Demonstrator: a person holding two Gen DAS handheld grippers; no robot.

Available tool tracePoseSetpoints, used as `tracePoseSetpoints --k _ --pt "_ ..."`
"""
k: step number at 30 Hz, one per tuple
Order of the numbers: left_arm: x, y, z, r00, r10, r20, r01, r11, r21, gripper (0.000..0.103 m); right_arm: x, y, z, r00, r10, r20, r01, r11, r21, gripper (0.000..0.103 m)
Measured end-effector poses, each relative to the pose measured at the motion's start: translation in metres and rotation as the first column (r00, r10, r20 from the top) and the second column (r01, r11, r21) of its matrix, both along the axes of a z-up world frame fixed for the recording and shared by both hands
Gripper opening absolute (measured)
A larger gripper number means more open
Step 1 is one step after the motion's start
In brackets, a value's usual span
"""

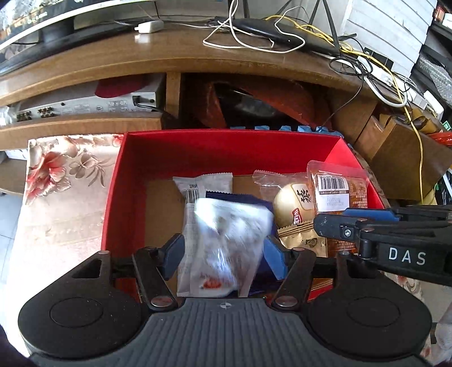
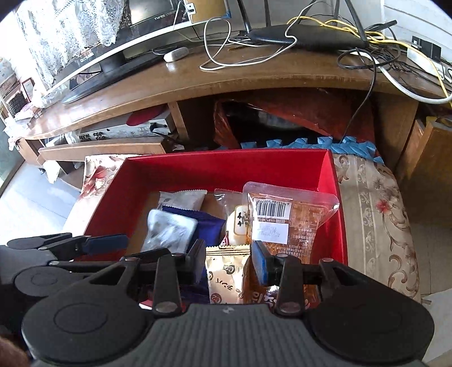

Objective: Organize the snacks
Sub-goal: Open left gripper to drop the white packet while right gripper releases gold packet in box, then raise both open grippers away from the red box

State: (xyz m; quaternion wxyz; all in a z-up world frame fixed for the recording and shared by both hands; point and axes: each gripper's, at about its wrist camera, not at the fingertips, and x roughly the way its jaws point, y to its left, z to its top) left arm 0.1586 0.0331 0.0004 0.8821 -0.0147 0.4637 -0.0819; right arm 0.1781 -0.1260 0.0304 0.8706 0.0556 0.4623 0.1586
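The box [image 2: 337, 197] is bright red on its walls, with a plain brown cardboard floor. Inside lie a white-and-silver packet [image 1: 223, 240], a dark blue wrapper [image 2: 209, 225], a grey-white packet [image 2: 183, 199], a gold packet [image 2: 226, 273] with dark characters, and a clear orange-brown packet [image 2: 293, 225] bearing a white barcode label. The cloth [image 2: 375, 214] under the box is beige with red flowers. The wooden counter [image 1: 169, 53] is brown, with white, black and yellow cables [image 1: 367, 59].

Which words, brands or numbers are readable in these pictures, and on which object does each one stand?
"DAS": on the arm of the right tongs.
"TWRS": on the television frame; the letters after it are too small to read.
Barcode digits on the orange snack pack: upside down and blurred, unreadable.
Chinese characters on the gold packet: not clearly readable.
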Motion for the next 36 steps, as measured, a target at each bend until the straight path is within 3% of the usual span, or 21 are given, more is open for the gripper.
tracePoseSetpoints --k 11,25,29,36 --pt "-0.004 0.002 0.004 1.0 0.011 0.008 -0.011 1.0 0.0 0.08 -0.003 -0.005 0.003 1.0 -0.016 0.006 0.016 1.0 -0.003 0.041" --pt "-0.013 0.006 0.012 0.999 0.022 0.023 -0.023 1.0 0.006 0.081 -0.011 -0.004 0.01 0.999 -0.019 0.03 0.019 1.0 -0.007 0.046" --pt "-0.017 0.003 0.014 1.0 0.002 0.025 -0.002 1.0 -0.002 0.087 -0.013 -0.004 0.011 0.999 -0.023 0.032 0.023 1.0 -0.008 0.049" --pt "-0.025 -0.006 0.019 0.998 -0.031 0.047 0.03 0.999 0.021 0.088 -0.02 0.001 0.016 0.999 -0.01 0.051 0.011 1.0 -0.023 0.052"
